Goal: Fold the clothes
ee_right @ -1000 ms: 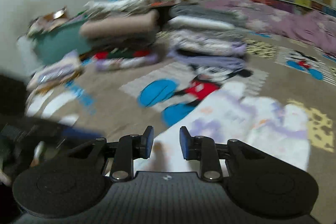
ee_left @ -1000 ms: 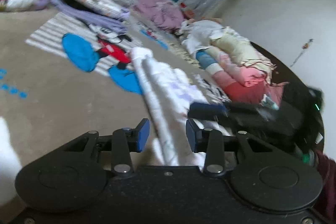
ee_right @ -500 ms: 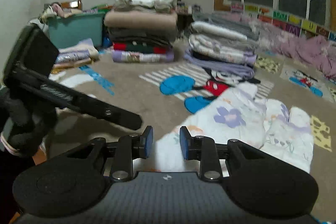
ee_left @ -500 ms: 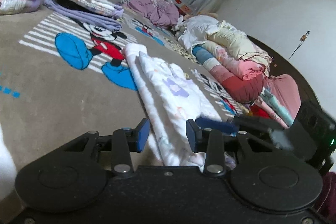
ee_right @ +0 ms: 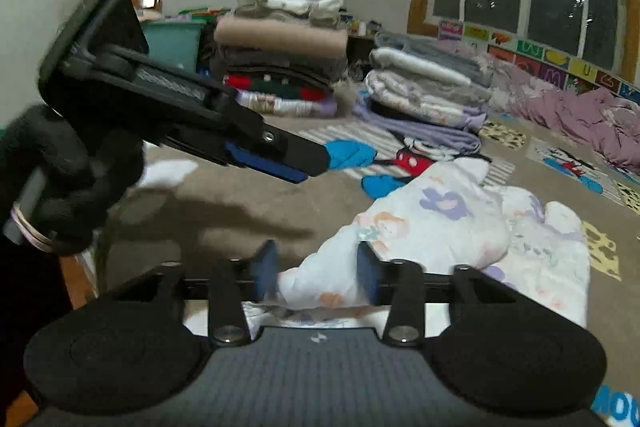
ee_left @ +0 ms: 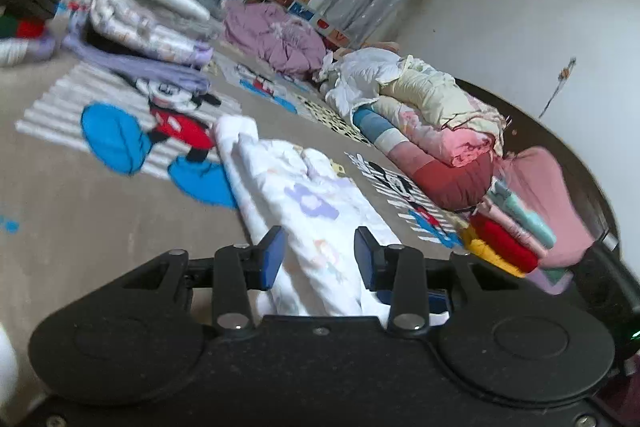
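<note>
A white garment with purple and orange flower print (ee_left: 308, 203) lies crumpled on the brown Mickey Mouse carpet (ee_left: 100, 195). My left gripper (ee_left: 318, 257) is open, its blue pads on either side of the garment's near end. My right gripper (ee_right: 316, 269) is open too, with a bunched fold of the same garment (ee_right: 440, 223) between its pads. In the right wrist view the left gripper (ee_right: 276, 163) hovers at the left, held by a black-gloved hand (ee_right: 60, 171) above the carpet.
Stacks of folded clothes stand at the back (ee_right: 280, 67) (ee_right: 424, 95). A purple heap (ee_left: 276, 39) lies by the window. Rolled bedding and pink, red folded items (ee_left: 440, 131) line the right side. A teal bin (ee_right: 172, 43) stands by the wall.
Both grippers have opened wider and come down around the garment's near end. The left gripper has swung further right across the right wrist view.
</note>
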Action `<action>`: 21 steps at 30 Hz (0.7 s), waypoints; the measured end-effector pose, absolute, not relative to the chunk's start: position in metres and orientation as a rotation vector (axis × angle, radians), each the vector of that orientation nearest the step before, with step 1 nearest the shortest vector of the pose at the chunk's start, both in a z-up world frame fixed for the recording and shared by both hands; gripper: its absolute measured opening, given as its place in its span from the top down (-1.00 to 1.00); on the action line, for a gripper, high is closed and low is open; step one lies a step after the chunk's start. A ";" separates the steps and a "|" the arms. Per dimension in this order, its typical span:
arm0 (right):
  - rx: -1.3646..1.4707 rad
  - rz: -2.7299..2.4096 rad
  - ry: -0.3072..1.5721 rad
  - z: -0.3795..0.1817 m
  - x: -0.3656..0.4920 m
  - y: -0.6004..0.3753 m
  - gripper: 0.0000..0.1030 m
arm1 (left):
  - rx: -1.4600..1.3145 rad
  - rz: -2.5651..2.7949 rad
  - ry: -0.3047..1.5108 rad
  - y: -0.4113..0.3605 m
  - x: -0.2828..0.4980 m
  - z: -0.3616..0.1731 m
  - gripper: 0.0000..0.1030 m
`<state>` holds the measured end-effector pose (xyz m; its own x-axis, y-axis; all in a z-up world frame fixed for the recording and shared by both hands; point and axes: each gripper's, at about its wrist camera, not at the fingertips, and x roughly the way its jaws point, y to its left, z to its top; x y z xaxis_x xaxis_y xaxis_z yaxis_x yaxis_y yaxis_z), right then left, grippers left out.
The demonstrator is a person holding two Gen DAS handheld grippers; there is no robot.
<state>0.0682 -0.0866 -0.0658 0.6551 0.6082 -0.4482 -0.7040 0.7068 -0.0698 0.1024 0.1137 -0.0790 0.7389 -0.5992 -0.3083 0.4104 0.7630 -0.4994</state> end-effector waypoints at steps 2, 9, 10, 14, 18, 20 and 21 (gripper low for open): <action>-0.231 0.736 0.402 -0.062 0.062 -0.094 0.11 | -0.352 -0.572 0.462 0.102 0.105 -0.075 0.31; -0.167 0.510 0.417 -0.043 0.100 -0.133 0.15 | -0.231 -0.583 0.488 0.075 0.120 -0.074 0.32; -0.172 0.495 0.424 -0.040 0.110 -0.136 0.15 | -0.223 -0.578 0.475 0.074 0.123 -0.073 0.32; -0.217 0.511 0.450 -0.036 0.142 -0.131 0.17 | -0.077 -0.598 0.459 0.059 0.136 -0.070 0.33; -0.235 0.541 0.486 -0.040 0.164 -0.123 0.29 | 0.034 -0.660 0.477 0.045 0.141 -0.076 0.33; -0.231 0.560 0.518 -0.045 0.174 -0.119 0.36 | 0.128 -0.640 0.521 0.034 0.145 -0.086 0.33; -0.225 0.563 0.551 -0.051 0.180 -0.117 0.36 | 0.190 -0.602 0.555 0.029 0.149 -0.095 0.34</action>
<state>0.1797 -0.1170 -0.0506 0.7067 0.4429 -0.5517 -0.5604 0.8264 -0.0544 0.1490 0.0286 -0.0946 0.6838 -0.4839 -0.5461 0.5834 0.8121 0.0109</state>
